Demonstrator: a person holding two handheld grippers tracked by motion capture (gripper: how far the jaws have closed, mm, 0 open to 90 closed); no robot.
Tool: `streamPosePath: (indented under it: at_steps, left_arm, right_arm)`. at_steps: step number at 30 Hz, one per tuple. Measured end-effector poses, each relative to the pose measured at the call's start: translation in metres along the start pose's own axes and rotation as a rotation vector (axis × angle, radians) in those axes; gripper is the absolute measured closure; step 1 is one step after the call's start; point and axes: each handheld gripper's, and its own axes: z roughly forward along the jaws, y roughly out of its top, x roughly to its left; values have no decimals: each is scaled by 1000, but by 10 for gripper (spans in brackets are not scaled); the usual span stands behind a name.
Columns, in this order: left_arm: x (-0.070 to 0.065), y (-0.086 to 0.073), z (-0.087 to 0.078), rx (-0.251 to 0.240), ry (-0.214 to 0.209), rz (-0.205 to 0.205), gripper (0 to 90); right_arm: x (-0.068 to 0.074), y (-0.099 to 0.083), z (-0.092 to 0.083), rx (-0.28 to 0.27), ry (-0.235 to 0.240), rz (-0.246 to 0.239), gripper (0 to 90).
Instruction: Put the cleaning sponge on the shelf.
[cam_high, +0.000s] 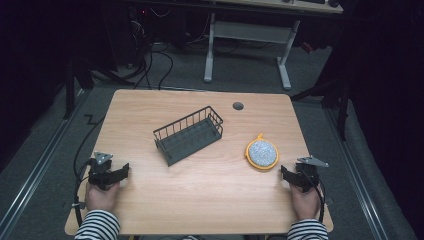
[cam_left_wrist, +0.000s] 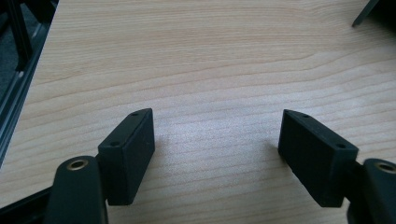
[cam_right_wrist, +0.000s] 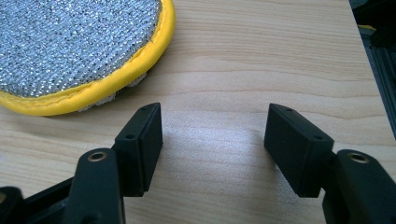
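**Both grippers parked wide, scouring pad just off the right one**

Starting at the left, the left gripper (cam_high: 121, 172) sits low over the near-left part of the bench (cam_high: 200, 195), held in a hand with a striped sleeve. Its jaws stand spread wide with nothing between them; in the left gripper view only bare wood grain lies between and ahead of the jaws. The wire basket (cam_high: 189, 134) is well ahead of this gripper and off to its right, lying at a slant across the bench, its long axis running from near-left to far-right. It looks empty.

Further right lies the round scouring pad (cam_high: 261, 154), silver-faced with a yellow rim and a small yellow loop on its far side. It rests flat on the bench, to the right of the basket and apart from it.

Last comes the right gripper (cam_high: 284, 174), at the near-right edge of the bench. Its jaws are likewise released and spread, holding nothing. In the right gripper view the scouring pad (cam_right_wrist: 79, 51) lies just ahead and to the left of the jaws, its yellow rim close to the left jaw but not touching it.

That is the relation the next move likely hangs on: the pad is just beside the right gripper and well apart from the left one, so the right hand is the natural one to take it. Being round, the pad offers no long axis to line up with; a short reach forward and left should bring the rim between the jaws. The basket, a likely place for the pad, lies further left again.
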Motion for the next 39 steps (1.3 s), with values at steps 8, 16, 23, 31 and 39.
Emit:
streamPosePath:
  at_steps: [8,16,23,31,39]
  left_arm:
    - [0,0,0,0,2,-5,275]
    - [-1,1,1,1,6,-10,274]
    - [3,2,-3,18,-21,-11,301]
    - [-2,12,-9,29,-64,-42,321]
    - [-15,34,-21,4,-111,6,288]
  right_arm:
    - [0,0,0,1,3,-2,365]
    - [0,0,0,1,4,-2,362]
    - [0,0,0,1,6,0,359]
    - [0,0,0,1,8,-1,357]
    - [0,0,0,1,10,-4,354]
